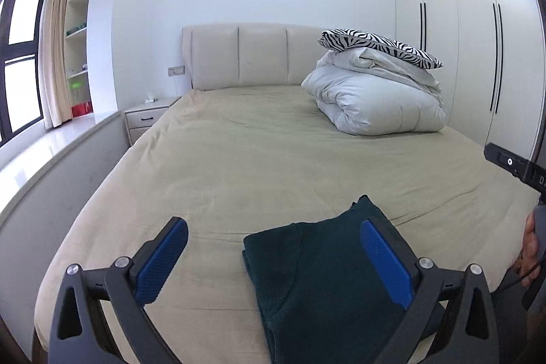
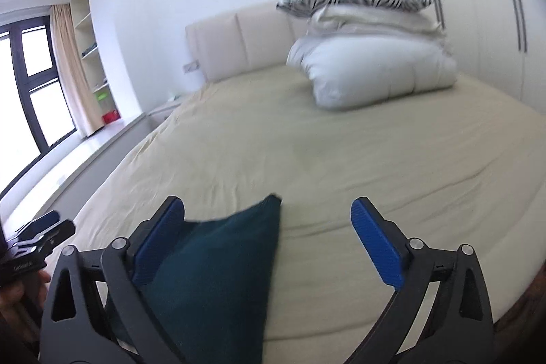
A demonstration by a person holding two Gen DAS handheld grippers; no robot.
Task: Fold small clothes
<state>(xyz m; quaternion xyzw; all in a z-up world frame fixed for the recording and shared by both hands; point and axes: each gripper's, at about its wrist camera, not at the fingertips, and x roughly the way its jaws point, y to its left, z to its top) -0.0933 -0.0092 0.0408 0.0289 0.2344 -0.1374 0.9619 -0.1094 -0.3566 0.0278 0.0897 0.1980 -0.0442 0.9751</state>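
Observation:
A dark green garment [image 1: 320, 272] lies folded flat on the beige bed sheet [image 1: 259, 159] near the foot of the bed. My left gripper [image 1: 273, 241] hovers above it, its blue pads wide apart and nothing between them; the garment lies below its right finger. In the right wrist view the same garment [image 2: 218, 265] shows as a dark wedge under the left finger of my right gripper [image 2: 266, 227], which also stands open and holds nothing. The right gripper's body [image 1: 512, 166] and a hand show at the right edge of the left wrist view.
A folded white duvet [image 1: 375, 101] topped by a zebra-print pillow [image 1: 378, 46] sits at the head of the bed on the right. A padded headboard [image 1: 239, 57], a nightstand [image 1: 146, 118], a window ledge on the left and wardrobe doors [image 1: 460, 40] on the right surround the bed.

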